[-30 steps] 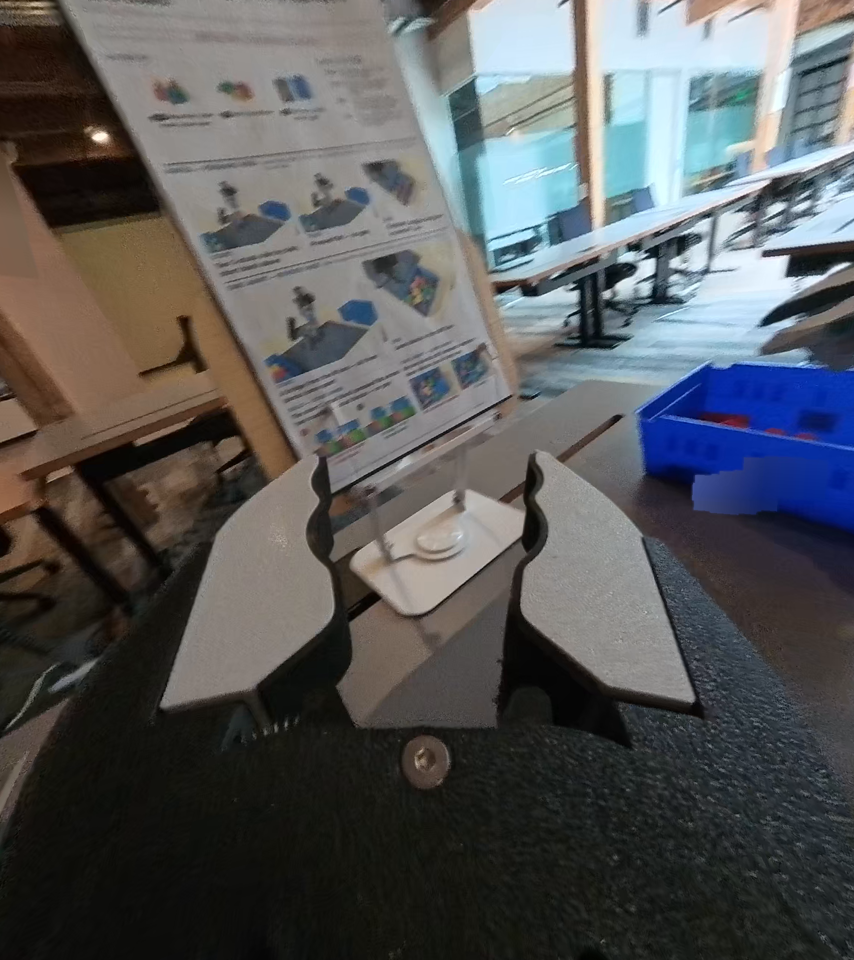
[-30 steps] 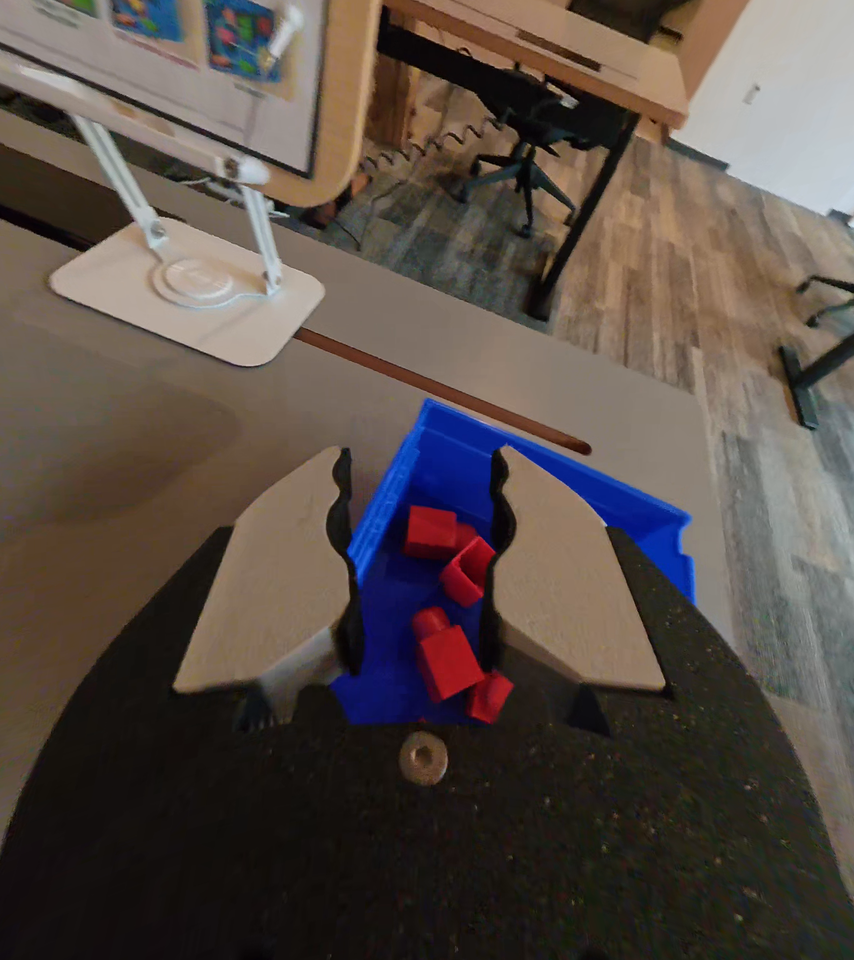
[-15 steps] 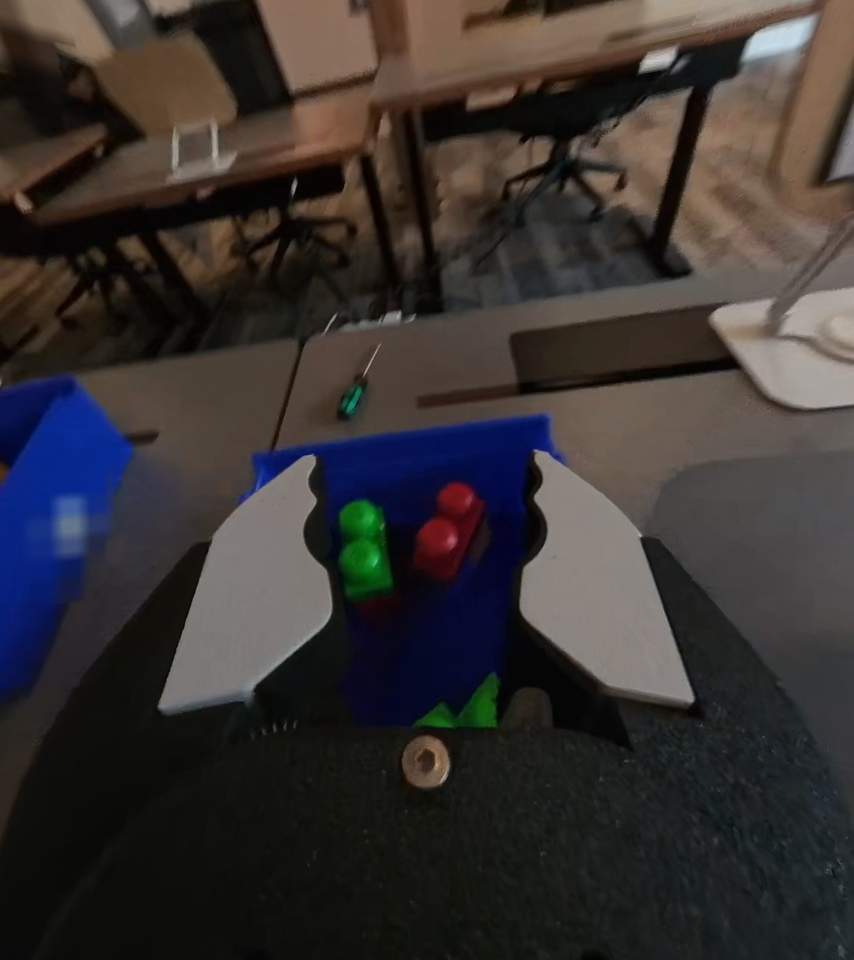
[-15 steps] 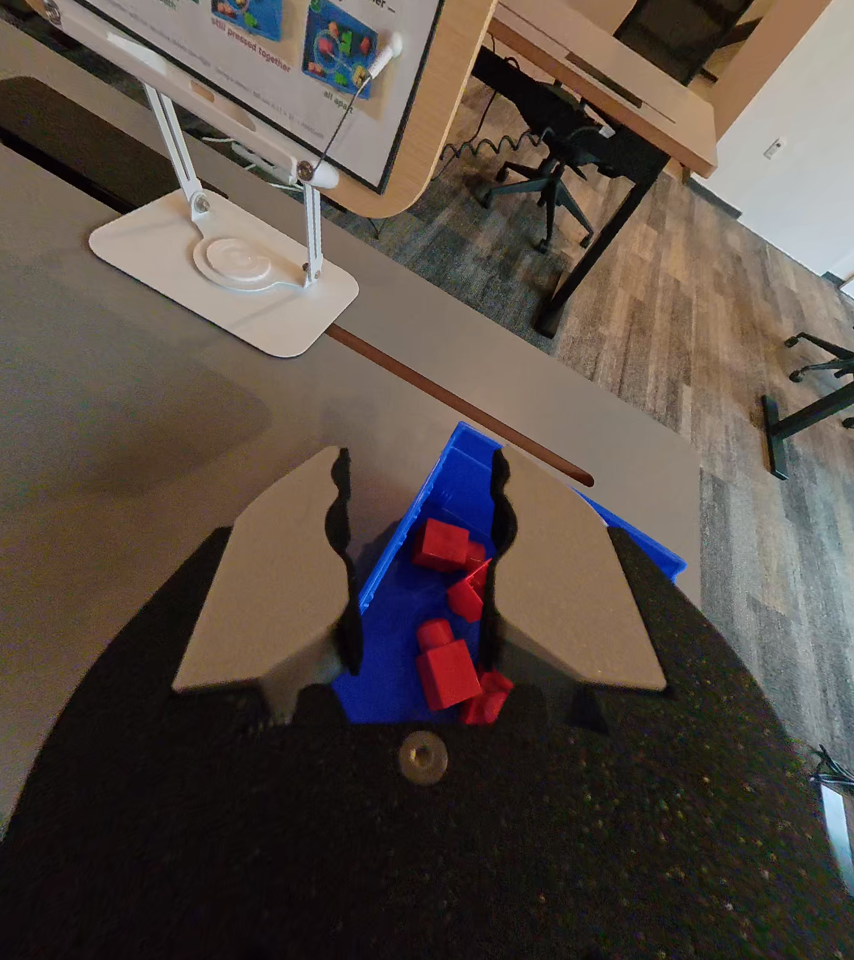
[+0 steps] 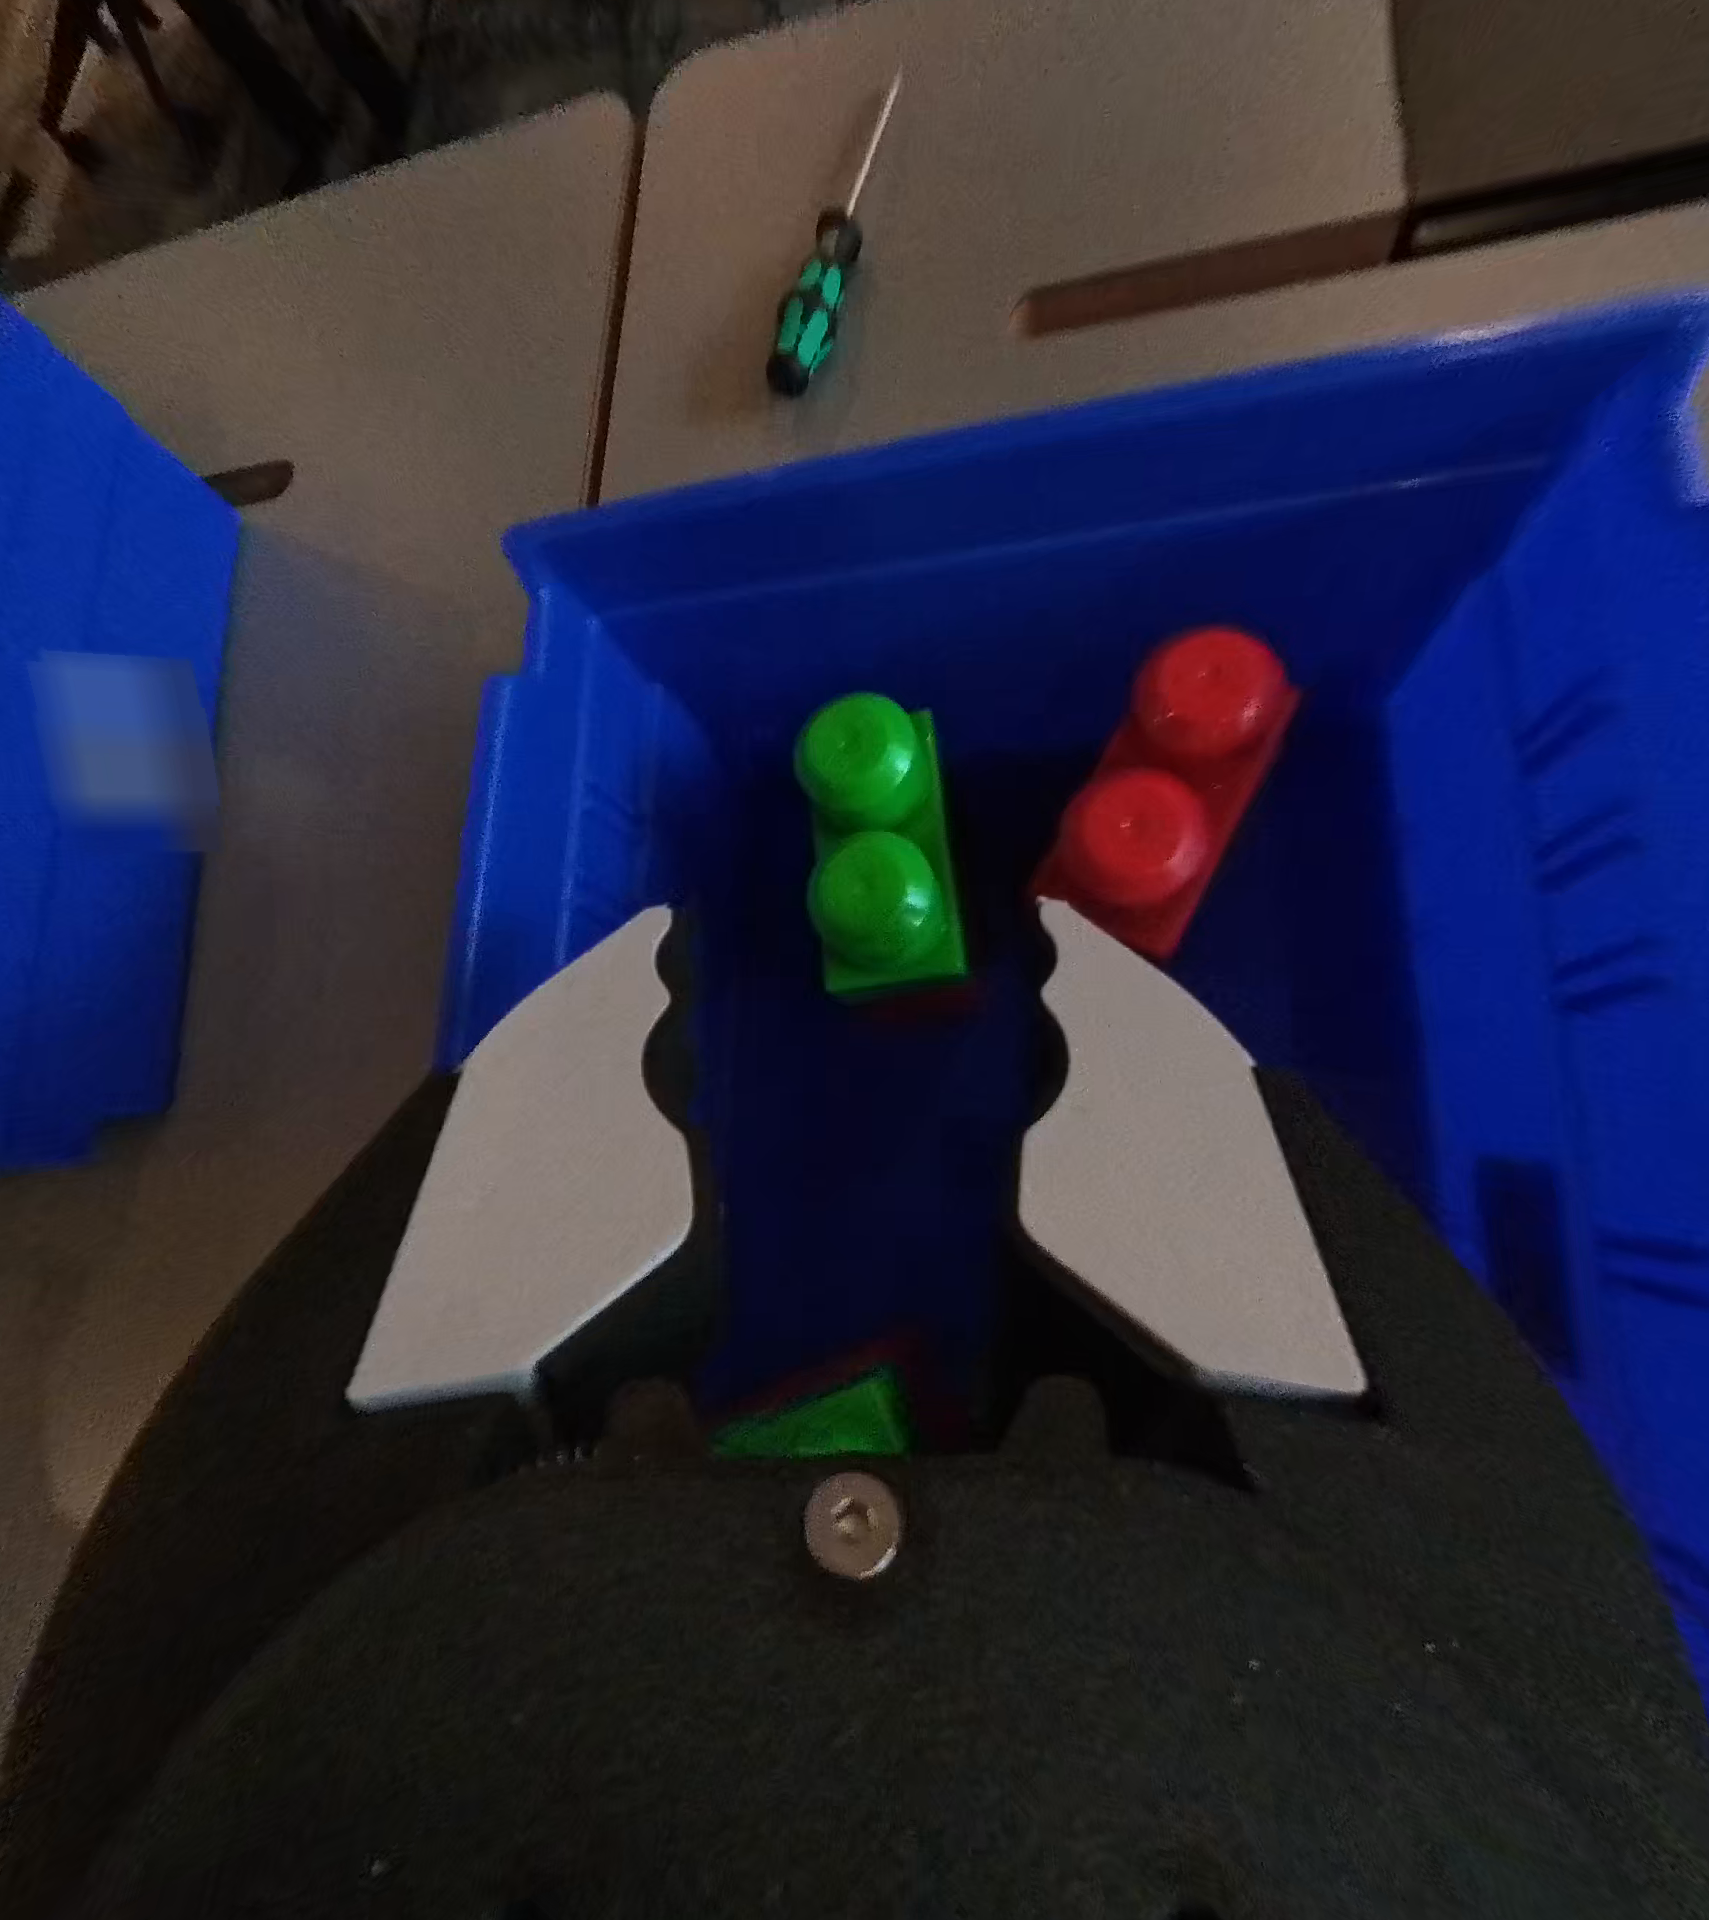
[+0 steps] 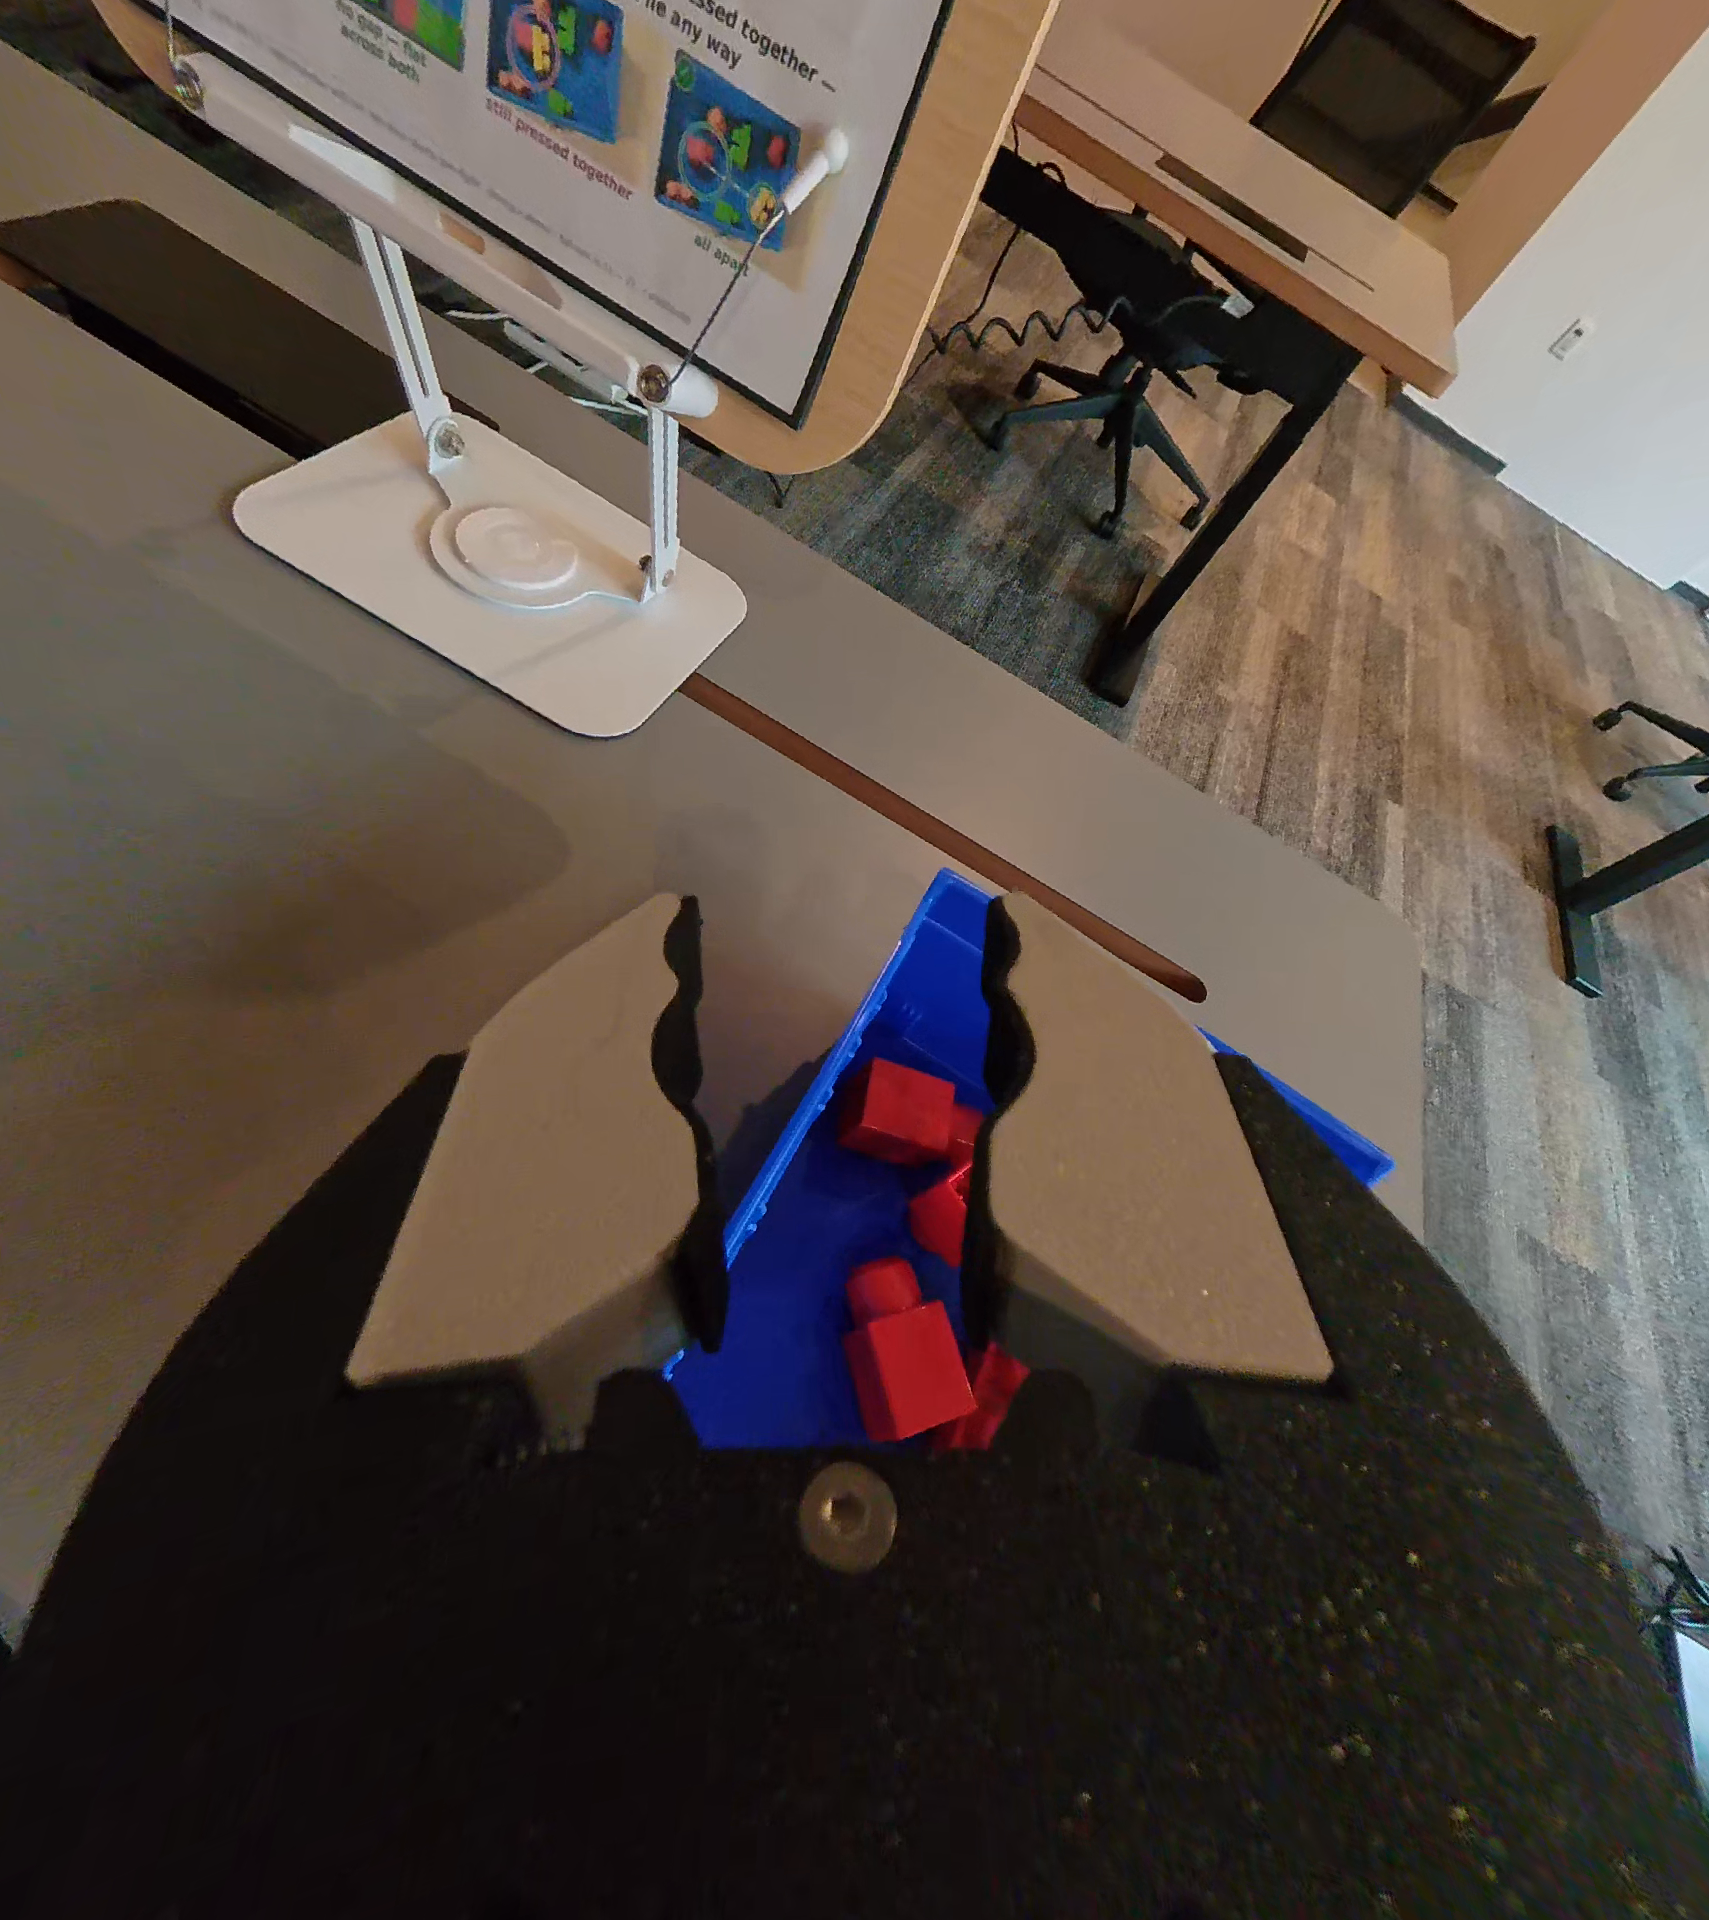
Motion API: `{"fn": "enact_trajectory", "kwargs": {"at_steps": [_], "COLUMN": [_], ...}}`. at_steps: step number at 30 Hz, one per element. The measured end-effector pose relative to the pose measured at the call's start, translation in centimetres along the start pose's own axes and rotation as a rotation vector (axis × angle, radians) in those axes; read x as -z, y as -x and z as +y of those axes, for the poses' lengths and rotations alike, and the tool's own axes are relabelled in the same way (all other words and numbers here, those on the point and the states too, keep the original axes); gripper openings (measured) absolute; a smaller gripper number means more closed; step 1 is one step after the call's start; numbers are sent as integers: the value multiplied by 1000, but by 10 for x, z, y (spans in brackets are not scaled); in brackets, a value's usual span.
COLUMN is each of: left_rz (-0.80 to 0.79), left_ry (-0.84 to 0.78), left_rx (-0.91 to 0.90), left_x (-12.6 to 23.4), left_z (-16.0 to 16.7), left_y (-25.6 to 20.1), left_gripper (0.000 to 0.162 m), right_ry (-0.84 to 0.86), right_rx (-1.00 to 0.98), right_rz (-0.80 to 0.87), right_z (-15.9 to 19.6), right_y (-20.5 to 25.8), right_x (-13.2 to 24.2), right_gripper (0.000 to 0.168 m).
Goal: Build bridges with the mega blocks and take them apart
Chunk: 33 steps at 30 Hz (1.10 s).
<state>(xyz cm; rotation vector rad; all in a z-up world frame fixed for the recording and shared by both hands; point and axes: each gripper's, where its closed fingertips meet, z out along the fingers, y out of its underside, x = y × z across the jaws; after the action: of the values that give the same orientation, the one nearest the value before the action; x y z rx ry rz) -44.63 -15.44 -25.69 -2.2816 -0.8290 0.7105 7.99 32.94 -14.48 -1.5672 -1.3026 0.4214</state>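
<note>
Left wrist view: left gripper released, low in a blue bin; green block just ahead between the fingers, red block ahead-right — best to straddle green squarely before closing. Right wrist view: right gripper released, empty, above another bin of red blocks; hold clear.

The left gripper has two flat, pale grey fingers with black wavy inner edges. They sit on a black body with a rough, grainy surface, and one silver hex screw is in its middle. The right gripper looks the same: grey fingers, wavy black pads, speckled black body, one silver screw.
</note>
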Motion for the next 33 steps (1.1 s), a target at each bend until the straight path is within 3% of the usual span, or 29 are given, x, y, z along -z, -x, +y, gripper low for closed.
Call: {"fn": "enact_trajectory", "kwargs": {"at_steps": [7,17,23,27,33], "left_rz": [103,74,82,62,289], "left_ry": [82,234,282,164,-342], "left_rx": [14,-91,-149,-117,-11], "left_x": [-26,-53,-61,-41,54], "left_z": [18,24,23,3,-89], "left_y": [-6,-2,-3,1,-45], "left_gripper": [62,60,42,42,41], "right_ry": [-15,-4,2,0,-58], "right_rx": [-11,-1,-1,-5,16], "right_rz": [9,1,-8,-10,-69], "right_z": [-1,0,2,2,-15], "right_y": [-4,-1,0,0,16], "right_x": [5,2,0,0,1], "right_gripper": [51,52,52,52,51]}}
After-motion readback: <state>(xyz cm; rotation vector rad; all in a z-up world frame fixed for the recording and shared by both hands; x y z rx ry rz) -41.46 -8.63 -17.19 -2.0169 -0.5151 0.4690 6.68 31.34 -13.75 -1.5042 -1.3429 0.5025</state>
